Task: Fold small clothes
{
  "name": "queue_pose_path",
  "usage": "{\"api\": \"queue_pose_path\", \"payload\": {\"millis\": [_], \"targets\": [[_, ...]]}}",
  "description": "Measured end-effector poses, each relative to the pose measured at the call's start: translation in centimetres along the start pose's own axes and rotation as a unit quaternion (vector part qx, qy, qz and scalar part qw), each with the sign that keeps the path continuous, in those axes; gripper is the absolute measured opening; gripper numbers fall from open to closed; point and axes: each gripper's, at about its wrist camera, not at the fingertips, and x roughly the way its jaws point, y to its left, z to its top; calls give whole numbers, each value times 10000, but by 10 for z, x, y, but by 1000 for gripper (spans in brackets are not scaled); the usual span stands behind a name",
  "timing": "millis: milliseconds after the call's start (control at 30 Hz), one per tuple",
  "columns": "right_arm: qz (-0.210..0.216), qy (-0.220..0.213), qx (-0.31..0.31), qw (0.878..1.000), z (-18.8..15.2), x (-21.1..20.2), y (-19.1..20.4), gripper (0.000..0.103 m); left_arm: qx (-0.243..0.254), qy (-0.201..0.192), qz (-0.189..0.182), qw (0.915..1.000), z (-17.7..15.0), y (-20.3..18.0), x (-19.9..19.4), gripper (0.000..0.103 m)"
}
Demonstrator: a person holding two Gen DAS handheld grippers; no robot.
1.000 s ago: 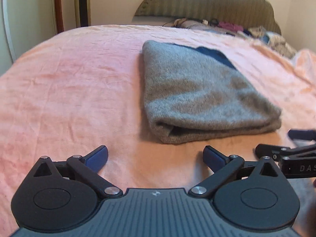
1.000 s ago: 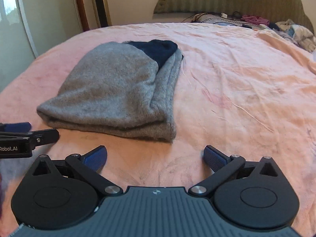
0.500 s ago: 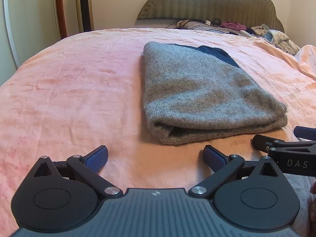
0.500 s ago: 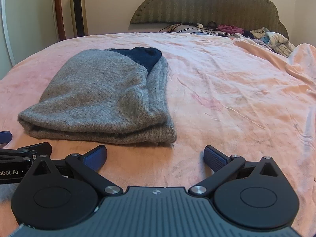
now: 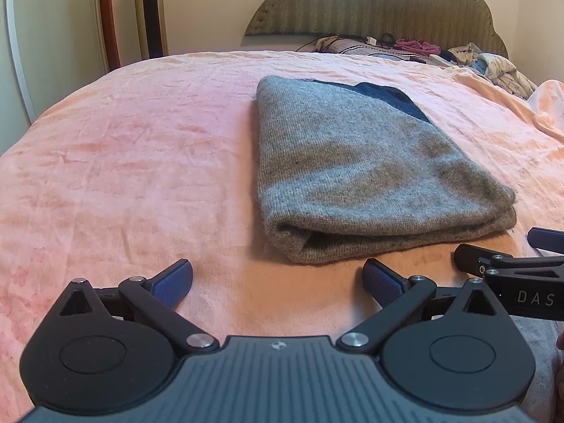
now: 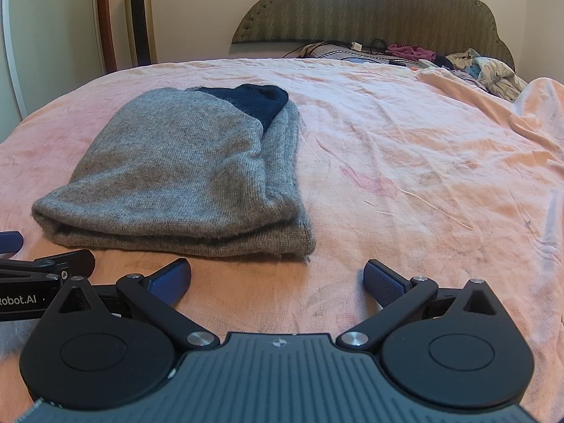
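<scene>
We look across a bed covered by a wrinkled pink bedspread (image 5: pixel 134 162), with a scalloped olive headboard (image 6: pixel 373 10) against the far wall and a heap of mixed clothing (image 6: pixel 483 70) piled by the pillows. A tall tower heater (image 5: pixel 149 10) stands at the left beside the bed. On the spread lies the folded grey knit sweater (image 5: pixel 356 176), doubled over so its rounded fold faces us, with a dark navy part (image 6: pixel 253 100) showing at its far end. Our left gripper (image 5: pixel 278 276) hovers just short of the sweater's near edge, its blue-padded fingers (image 5: pixel 174 280) spread wide and holding nothing. Our right gripper (image 6: pixel 276 276) sits just beside it, near the sweater's right corner, jaws equally wide apart and empty. Each tool shows at the edge of the other's view, the two close together above the bedspread.
</scene>
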Motion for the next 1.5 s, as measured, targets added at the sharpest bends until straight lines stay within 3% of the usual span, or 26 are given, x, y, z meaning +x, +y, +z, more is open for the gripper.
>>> {"api": "queue_pose_path", "payload": {"millis": [533, 1500], "targets": [[0, -1, 1, 10000, 0, 0, 0, 103, 14, 220, -31, 9998, 6, 0, 2, 103], [1, -1, 0, 10000, 0, 0, 0, 103, -20, 257, -5, 9997, 7, -1, 3, 103]]}}
